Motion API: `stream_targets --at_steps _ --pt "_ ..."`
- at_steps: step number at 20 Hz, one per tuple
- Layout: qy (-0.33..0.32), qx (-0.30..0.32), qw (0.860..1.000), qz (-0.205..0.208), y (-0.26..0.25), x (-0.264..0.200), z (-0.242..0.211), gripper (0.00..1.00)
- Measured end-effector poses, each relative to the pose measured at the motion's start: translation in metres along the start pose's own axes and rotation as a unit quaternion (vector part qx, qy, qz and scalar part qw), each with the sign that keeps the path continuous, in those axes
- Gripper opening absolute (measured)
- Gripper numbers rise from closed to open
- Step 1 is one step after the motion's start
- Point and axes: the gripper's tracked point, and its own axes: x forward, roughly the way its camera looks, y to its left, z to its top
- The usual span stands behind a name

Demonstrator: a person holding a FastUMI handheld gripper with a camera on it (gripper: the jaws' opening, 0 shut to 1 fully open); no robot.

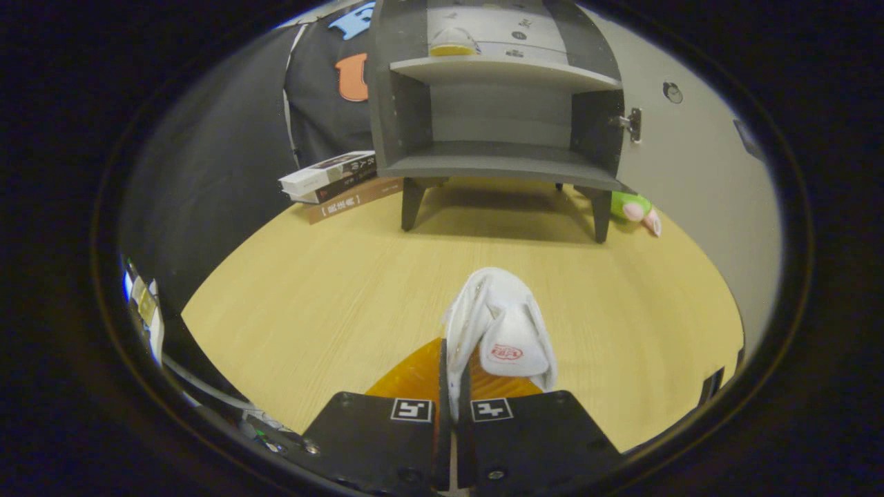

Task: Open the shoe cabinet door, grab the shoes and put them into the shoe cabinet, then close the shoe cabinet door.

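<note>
Between the fingers, the gripper [452, 386] pinches a white shoe [501, 324] above the table [311, 290]; carrying seems underway, next reaching the open cabinet [497, 166] shelf.

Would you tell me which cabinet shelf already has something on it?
The upper shelf holds a yellow-soled item; the lower shelf is bare.

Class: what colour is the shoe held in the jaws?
White shoe, pinched by the gripper; gripper view.
</note>
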Motion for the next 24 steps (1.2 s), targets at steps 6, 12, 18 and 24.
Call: stream_targets --at_steps 6,12,18,24 --pt "-0.059 -0.002 0.998 -0.010 -0.020 -0.049 0.100 0.07" --pt "-0.136 -0.020 0.990 -0.039 -0.053 -0.077 0.221 0.07" --pt "-0.188 -0.037 0.979 -0.063 -0.077 -0.077 0.322 0.07" --pt "-0.210 -0.040 0.975 -0.068 -0.082 -0.037 0.406 0.07"
